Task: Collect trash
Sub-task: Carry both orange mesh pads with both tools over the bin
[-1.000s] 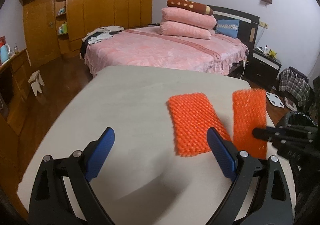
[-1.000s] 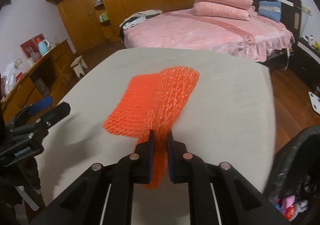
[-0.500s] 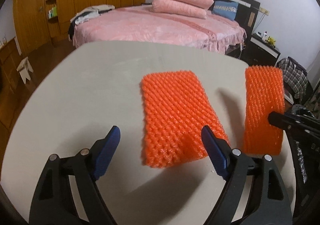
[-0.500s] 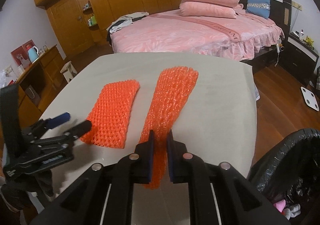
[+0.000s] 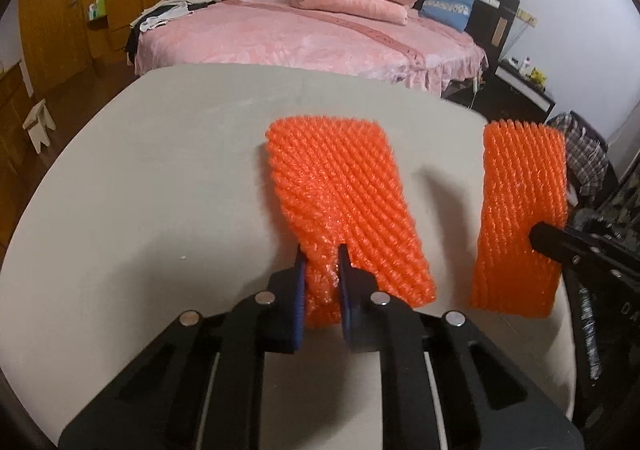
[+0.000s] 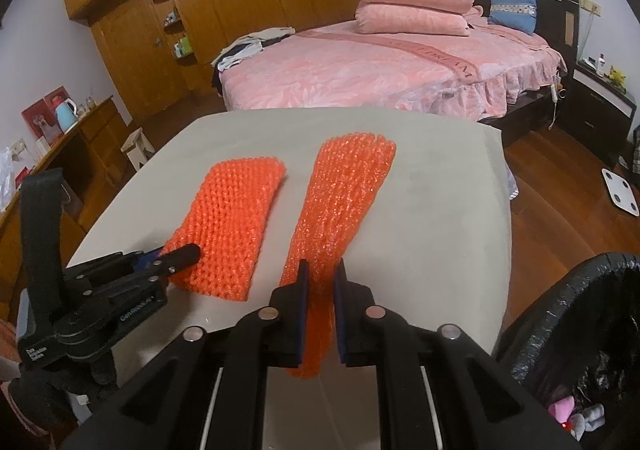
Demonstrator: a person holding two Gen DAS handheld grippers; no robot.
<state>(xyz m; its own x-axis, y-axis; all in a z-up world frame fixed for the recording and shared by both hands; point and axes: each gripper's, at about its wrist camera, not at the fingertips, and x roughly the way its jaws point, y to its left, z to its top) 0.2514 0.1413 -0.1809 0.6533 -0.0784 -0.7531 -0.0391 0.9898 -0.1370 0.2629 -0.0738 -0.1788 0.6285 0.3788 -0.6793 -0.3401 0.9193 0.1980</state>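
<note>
Two orange foam nets are on the grey table [image 5: 160, 190]. The left net [image 5: 340, 190] lies flat, and its near edge is bunched between the blue pads of my left gripper [image 5: 322, 250], whose jaws are closing and press on it. In the right wrist view the same net [image 6: 236, 218] and left gripper [image 6: 188, 252] appear at the left. My right gripper [image 6: 320, 266] is shut on the near end of the right net [image 6: 344, 194], which stretches away over the table. The left wrist view has that net [image 5: 520, 210] raised at the table's right edge.
A black-lined trash bin [image 6: 580, 330] with some litter inside stands off the table's right near corner. A pink bed [image 6: 380, 70] lies beyond the table, a small stool [image 6: 138, 148] and wooden cabinets to the left, and a white scale [image 6: 622, 192] on the floor at right.
My left gripper came forward and down to the left net's near edge, and its wide-open jaws closed on it. My right gripper kept its grip and carried its net rightward, off the left net.
</note>
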